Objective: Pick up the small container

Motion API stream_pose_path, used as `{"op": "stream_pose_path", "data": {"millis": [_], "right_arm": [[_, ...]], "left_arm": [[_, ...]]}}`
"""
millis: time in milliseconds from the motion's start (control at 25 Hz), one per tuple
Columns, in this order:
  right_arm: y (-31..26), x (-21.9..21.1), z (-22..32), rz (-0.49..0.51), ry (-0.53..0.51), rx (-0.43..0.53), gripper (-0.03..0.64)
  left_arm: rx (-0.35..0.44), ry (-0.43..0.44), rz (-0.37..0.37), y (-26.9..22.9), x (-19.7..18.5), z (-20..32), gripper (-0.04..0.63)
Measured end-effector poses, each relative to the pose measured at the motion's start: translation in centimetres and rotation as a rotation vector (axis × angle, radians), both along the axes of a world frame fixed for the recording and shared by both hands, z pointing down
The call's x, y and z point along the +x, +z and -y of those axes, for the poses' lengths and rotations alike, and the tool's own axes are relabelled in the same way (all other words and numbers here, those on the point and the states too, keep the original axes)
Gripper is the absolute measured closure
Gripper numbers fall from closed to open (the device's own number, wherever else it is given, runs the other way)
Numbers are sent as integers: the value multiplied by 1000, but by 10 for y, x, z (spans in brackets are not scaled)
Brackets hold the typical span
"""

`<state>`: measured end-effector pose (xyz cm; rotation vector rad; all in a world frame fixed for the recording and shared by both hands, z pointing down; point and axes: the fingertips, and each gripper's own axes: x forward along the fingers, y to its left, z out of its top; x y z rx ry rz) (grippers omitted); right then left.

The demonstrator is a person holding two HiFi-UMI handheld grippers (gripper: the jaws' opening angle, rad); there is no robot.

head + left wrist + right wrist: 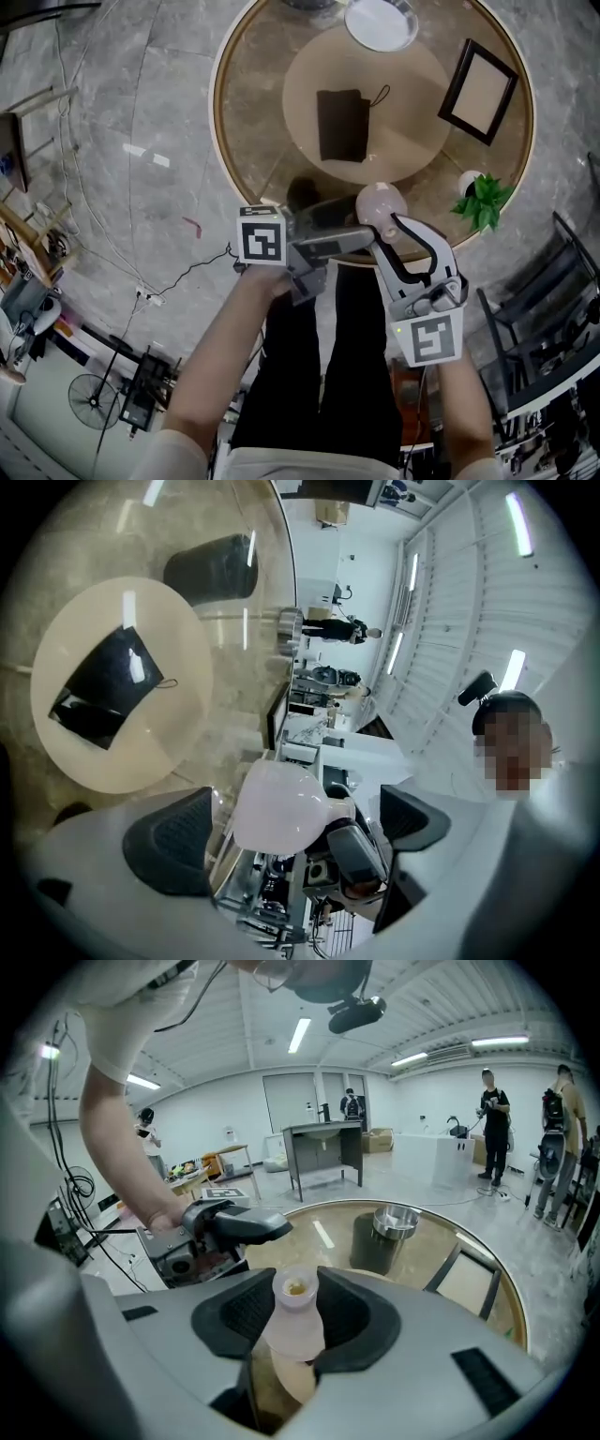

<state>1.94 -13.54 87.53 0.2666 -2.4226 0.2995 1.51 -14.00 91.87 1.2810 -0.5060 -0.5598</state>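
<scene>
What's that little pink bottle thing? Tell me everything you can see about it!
The small container is shaped like a tiny vase: a round belly narrowing to a short neck with an open mouth. It looks pale pink, smooth and matte, maybe ceramic or frosted glass. The right claw pinches its neck between dark pads, holding it by the near edge of the round glass table. The left claw stands wide open on either side of the belly without touching it.
</scene>
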Motion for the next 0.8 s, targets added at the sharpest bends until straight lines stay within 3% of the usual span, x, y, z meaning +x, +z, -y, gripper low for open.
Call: {"op": "stream_pose_path", "data": {"millis": [320,800], "right_arm": [[-5,-6,-6,29,-33,-27,466],[-27,-7,-18,52,-78,-38,466]], "left_arm": [[110,48,-113,-17,14,5,56],[104,81,-176,-30,10,-10,193]]}}
